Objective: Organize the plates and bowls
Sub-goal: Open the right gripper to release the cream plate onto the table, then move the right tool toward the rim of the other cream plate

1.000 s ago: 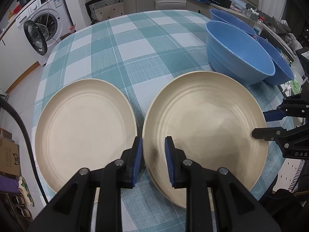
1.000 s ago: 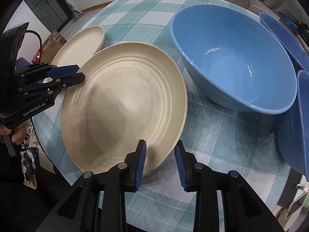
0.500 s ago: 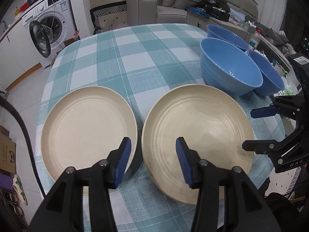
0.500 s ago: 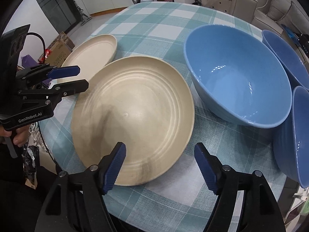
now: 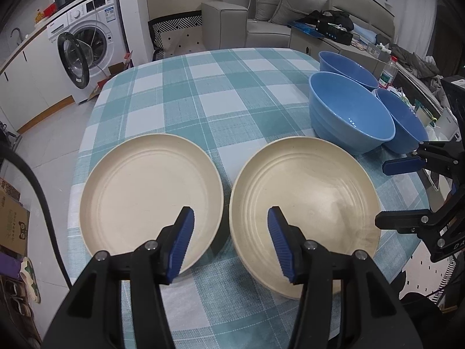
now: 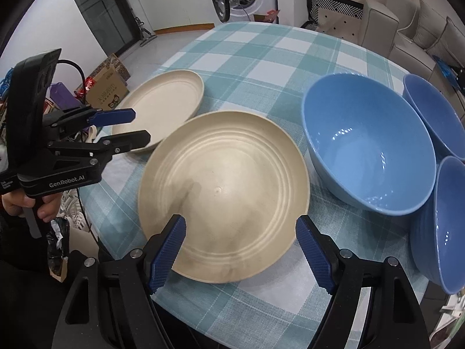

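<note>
Left wrist view: our left gripper (image 5: 231, 226) hangs above the gap between two cream plates, jaws opening, pads clear of both rims, nothing gripped. Left plate (image 5: 136, 192) lies flat on the checked tablecloth (image 5: 203, 107); right plate (image 5: 316, 197) lies just beside it, rims close but apart. It looks like a second rim shows under the right plate's near edge, but we can't tell for sure. Three blue bowls sit at the table's right side: big bowl (image 5: 348, 119) just behind the right plate, far bowl (image 5: 345, 67) behind it, third bowl (image 5: 404, 119) to its right. Our right gripper (image 5: 392, 192) comes in from the right edge, fingers spread over the right plate's edge

Right wrist view: our right gripper (image 6: 241, 241) jaws opening wide, near rim of the ribbed plate (image 6: 226, 180) seen between the pads but not pinched, nothing held. Second plate (image 6: 165, 101) lies beyond it to the left. Large bowl (image 6: 369, 145) sits just right of the ribbed plate, two more bowls (image 6: 430, 107) (image 6: 444, 226) crowd the right edge. Left gripper (image 6: 130, 128) at left, a hand (image 6: 26, 203) on its grip, fingers parted over the second plate's near edge
</note>
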Available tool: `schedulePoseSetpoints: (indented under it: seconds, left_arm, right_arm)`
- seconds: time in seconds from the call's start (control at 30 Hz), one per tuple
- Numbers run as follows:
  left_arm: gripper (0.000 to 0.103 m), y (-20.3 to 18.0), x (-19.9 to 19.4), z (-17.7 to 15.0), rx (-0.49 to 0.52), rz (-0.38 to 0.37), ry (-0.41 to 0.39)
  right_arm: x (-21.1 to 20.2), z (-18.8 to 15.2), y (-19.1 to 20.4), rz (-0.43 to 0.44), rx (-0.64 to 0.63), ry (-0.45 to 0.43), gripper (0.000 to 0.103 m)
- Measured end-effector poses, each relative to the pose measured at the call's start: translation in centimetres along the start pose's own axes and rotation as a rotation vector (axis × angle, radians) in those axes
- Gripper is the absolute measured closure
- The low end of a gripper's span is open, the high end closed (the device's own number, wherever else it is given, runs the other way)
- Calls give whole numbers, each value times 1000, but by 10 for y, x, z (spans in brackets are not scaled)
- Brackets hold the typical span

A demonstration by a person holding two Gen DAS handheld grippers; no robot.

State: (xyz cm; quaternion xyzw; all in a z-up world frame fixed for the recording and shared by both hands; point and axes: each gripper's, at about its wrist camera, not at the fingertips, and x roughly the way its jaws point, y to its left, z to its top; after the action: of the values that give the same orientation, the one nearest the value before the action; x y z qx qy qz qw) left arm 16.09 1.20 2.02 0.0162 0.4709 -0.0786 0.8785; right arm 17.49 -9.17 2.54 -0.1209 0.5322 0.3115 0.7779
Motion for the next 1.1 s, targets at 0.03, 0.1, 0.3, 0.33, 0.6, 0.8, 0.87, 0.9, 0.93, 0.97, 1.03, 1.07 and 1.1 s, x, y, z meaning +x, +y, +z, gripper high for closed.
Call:
schedulePoseSetpoints:
  seconds: [0.03, 0.1, 0.3, 0.33, 0.6, 0.8, 0.87, 0.9, 0.93, 0.97, 1.03, 1.07, 1.1]
  left_arm:
    - [45, 1, -2, 0, -4, 6, -4]
    - [31, 4, -6, -1, -16, 23, -18]
    - [6, 12, -24, -4, -38, 82, -79]
    - [4, 14, -27, -5, -41, 90, -91]
    - [0, 28, -39, -7, -85, 124, -138]
    - [0, 41, -40, -10, -128, 160, -144]
    - [0, 46, -40, -11, -144, 166, -146]
    - [0, 48, -40, -12, -153, 169, -146]
    - [0, 51, -40, -13, -164, 170, -148]
    - [0, 55, -39, -14, -176, 166, -150]
    - [0, 61, -38, -15, -202, 164, -146]
    - [0, 64, -37, -16, -211, 166, -147]
    - [0, 66, -37, -16, -217, 170, -150]
  right_arm:
    - [-1, 2, 1, 4, -2, -7, 23]
    - [-3, 5, 3, 9, -5, -21, 21]
    - [-9, 15, 5, 14, -9, -62, 18]
    - [-9, 16, 6, 15, -9, -67, 17]
    - [-14, 30, 9, 17, -20, -109, 3]
    - [-18, 41, 16, 32, -40, -143, 1]
    - [-18, 45, 19, 37, -49, -148, 1]
    - [-18, 47, 21, 43, -51, -153, 1]
    - [-18, 49, 22, 50, -51, -153, 1]
    - [-17, 50, 23, 56, -51, -153, 1]
    - [-14, 55, 25, 67, -50, -151, 1]
    - [-12, 56, 26, 70, -49, -149, 1]
    - [-10, 58, 27, 75, -50, -147, 1]
